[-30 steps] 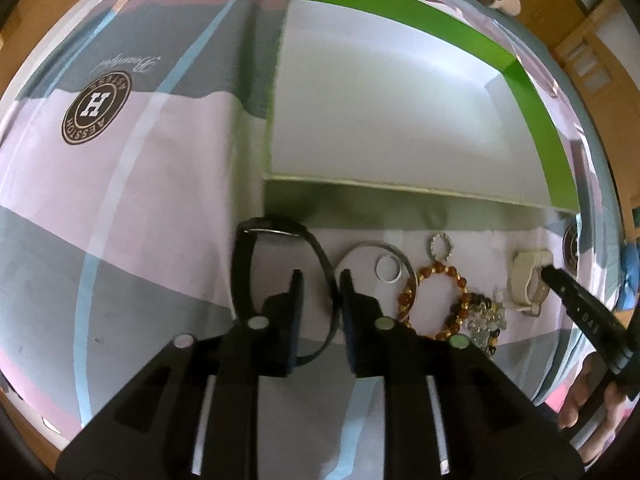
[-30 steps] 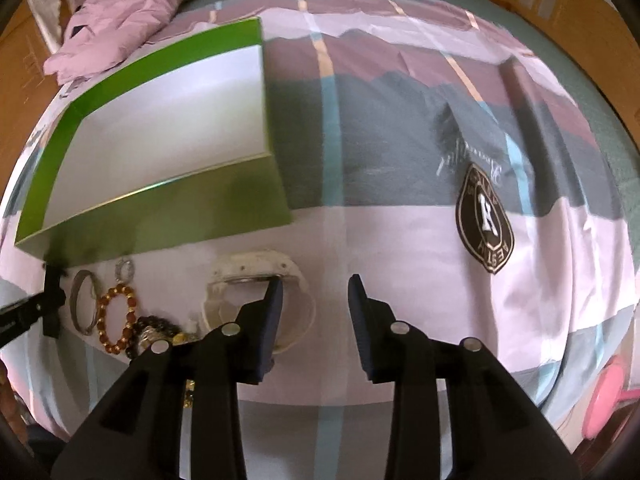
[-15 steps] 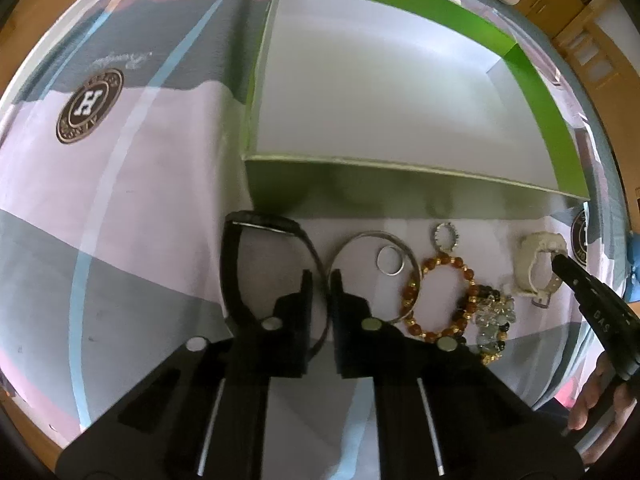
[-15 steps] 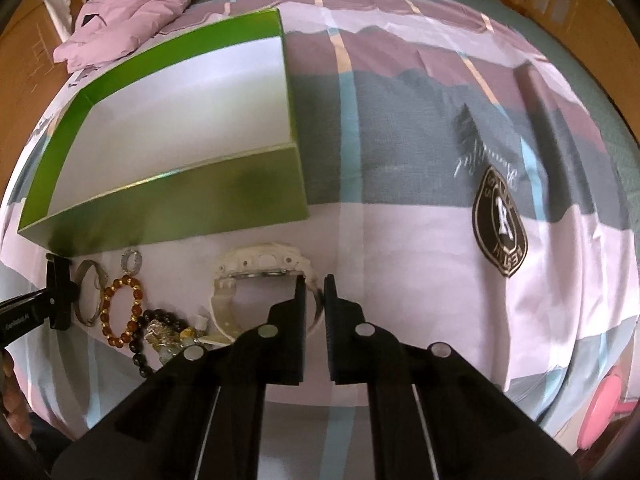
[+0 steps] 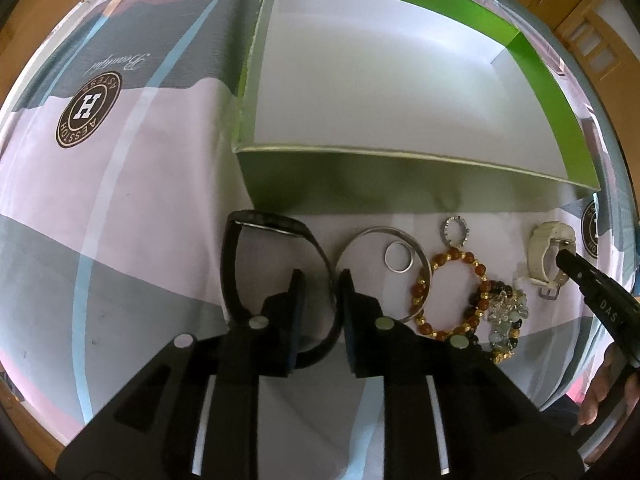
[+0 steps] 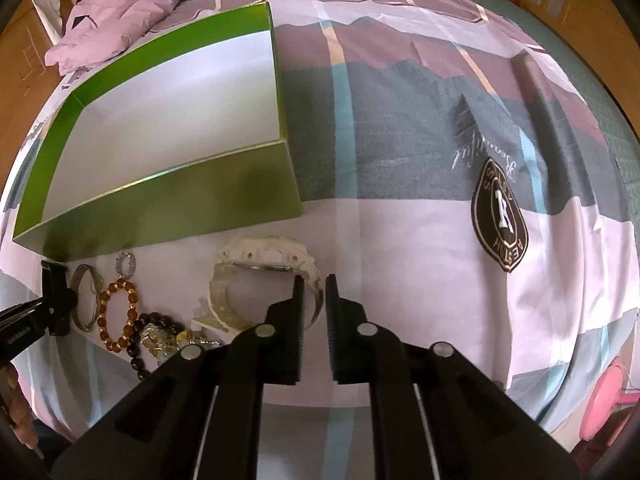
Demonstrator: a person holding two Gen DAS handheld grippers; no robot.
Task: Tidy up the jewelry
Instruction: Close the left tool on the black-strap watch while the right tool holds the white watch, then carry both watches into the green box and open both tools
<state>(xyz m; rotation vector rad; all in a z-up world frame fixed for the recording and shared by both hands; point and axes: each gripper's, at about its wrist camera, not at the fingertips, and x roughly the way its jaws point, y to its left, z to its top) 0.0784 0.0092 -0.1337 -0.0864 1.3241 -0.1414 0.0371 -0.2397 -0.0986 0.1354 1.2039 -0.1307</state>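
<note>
A black watch [image 5: 240,256] lies on the bedspread in front of the green box [image 5: 400,192]. My left gripper [image 5: 322,280] points down over it. Its jaws are opening, with the watch's strap in the gap and the pads apart from it. The white watch [image 6: 268,254] lies at the right end of the jewelry row. My right gripper [image 6: 314,286] has its jaws opening around that watch's strap, also without pressing it. Between the watches lie a silver bangle [image 5: 384,233], a small ring [image 5: 398,258], an amber bead bracelet [image 5: 424,292] and a heap of dark and clear beads [image 5: 504,312].
The green box [image 6: 180,200] has a white inside with nothing in it. A pink pillow [image 6: 120,12] lies beyond it. A pink object [image 6: 608,396] sits at the bed's right edge. A person's hand [image 5: 608,392] holds the right gripper.
One second ago both grippers stood wider. Half a second ago each had closed on its watch strap. Now both pairs of jaws have parted a little. The watches have not moved.
</note>
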